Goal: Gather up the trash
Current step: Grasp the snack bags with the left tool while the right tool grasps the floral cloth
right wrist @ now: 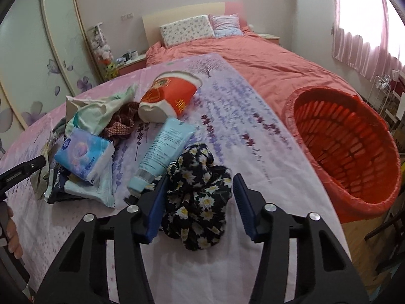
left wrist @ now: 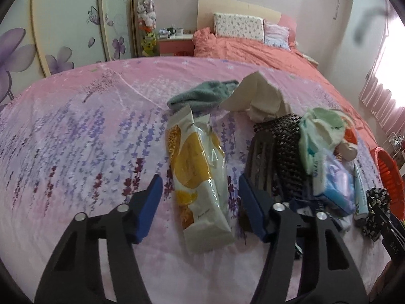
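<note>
On the bed [left wrist: 76,131], left gripper [left wrist: 200,202] fingers were spread around a snack bag [left wrist: 200,174]; right gripper [right wrist: 200,202] fingers were held apart around a floral scrunchie [right wrist: 197,197]

Bare bedspread [left wrist: 76,139] left, clutter pile [left wrist: 324,152] right, bin [right wrist: 349,152] beyond

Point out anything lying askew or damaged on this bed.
The red paper cup lies tipped on its side and crushed, its base dented. A snack bag lies crumpled between the left gripper's open fingers. The red basket sits tilted at the bed's edge.
</note>
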`<state>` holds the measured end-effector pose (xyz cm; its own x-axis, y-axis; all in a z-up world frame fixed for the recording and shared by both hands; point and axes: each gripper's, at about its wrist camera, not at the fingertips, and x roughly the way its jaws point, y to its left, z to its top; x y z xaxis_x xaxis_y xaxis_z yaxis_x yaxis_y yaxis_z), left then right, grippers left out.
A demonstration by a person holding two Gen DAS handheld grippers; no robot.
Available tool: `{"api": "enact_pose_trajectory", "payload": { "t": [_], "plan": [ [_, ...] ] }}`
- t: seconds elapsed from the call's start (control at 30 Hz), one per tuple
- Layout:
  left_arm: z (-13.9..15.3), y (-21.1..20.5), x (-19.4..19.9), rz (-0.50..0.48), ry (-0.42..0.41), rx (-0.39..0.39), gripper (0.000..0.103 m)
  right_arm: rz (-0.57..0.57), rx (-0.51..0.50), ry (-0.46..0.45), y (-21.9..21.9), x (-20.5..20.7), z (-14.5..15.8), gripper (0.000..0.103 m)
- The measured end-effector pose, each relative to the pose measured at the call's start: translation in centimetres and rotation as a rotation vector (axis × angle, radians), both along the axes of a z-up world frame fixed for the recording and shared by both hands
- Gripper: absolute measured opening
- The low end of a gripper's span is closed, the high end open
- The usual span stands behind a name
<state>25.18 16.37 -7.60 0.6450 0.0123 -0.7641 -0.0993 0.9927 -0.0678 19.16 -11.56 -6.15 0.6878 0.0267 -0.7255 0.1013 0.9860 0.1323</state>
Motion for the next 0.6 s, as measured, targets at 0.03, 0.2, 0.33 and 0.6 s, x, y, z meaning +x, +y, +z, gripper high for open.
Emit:
{"api": "enact_pose_trajectory", "payload": {
  "t": [0.03, 0.2, 0.33, 0.6],
  "plan": [
    [-0.3, 0.1, 0.3, 0.0, 0.01, -0.003, 0.054, 0.004, 0.0, 0.004, 0.2, 0.1, -0.1, 0.048],
    [-1.2, 0.3, 1.1, 0.004, 0.04, -0.019, 0.043, 0.029, -0.009, 0.012, 0.9, 0.5, -0.1, 0.033],
    [-1.2, 0.6, 1.1, -0.005, 0.036, -0.034, 0.027, 0.035, -0.004, 0.002, 0.9, 0.5, 0.2, 0.022],
    [-0.4, 1.3, 0.6, -0.011, 0.026, -0.058, 0.022, 0.013, 0.009, -0.039, -0.4, -0.1, 1.7, 0.018]
  ]
}}
